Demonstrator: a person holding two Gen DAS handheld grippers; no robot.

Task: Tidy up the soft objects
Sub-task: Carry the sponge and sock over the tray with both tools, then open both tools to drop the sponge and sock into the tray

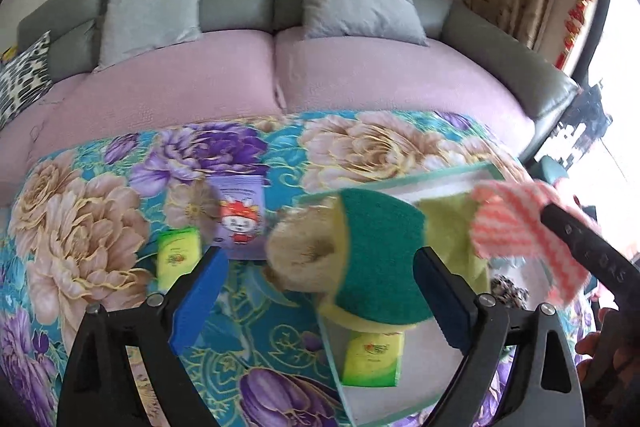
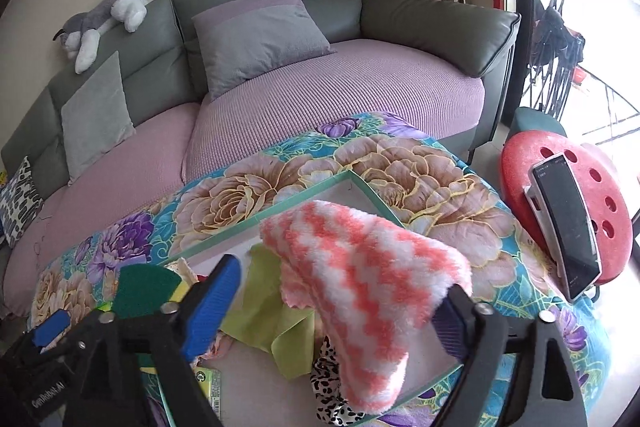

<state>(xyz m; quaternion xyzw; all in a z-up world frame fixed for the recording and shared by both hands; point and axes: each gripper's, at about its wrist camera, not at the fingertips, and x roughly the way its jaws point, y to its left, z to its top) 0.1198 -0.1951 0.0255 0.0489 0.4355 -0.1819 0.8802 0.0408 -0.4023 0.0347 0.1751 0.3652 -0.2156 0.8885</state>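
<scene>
A shallow tray with a green rim [image 1: 400, 183] [image 2: 256, 217] lies on the floral cloth. My left gripper [image 1: 320, 291] is open above its near left part; a green-and-yellow sponge [image 1: 380, 259] hangs against the right finger, beside a tan loofah pad [image 1: 300, 251]. My right gripper [image 2: 340, 303] is open over the tray, with a pink-and-white zigzag cloth [image 2: 368, 287] [image 1: 516, 223] draped on its right finger. A lime cloth [image 2: 276, 311] [image 1: 448, 223] and a leopard scrunchie [image 2: 332, 383] lie in the tray.
A green packet [image 1: 372, 359] lies in the tray; another green packet [image 1: 176, 255] and a purple cartoon packet [image 1: 240, 215] lie on the floral cloth. A pink-and-grey sofa [image 2: 320, 91] with cushions stands behind. A red stool [image 2: 560, 179] holds a phone [image 2: 568, 223].
</scene>
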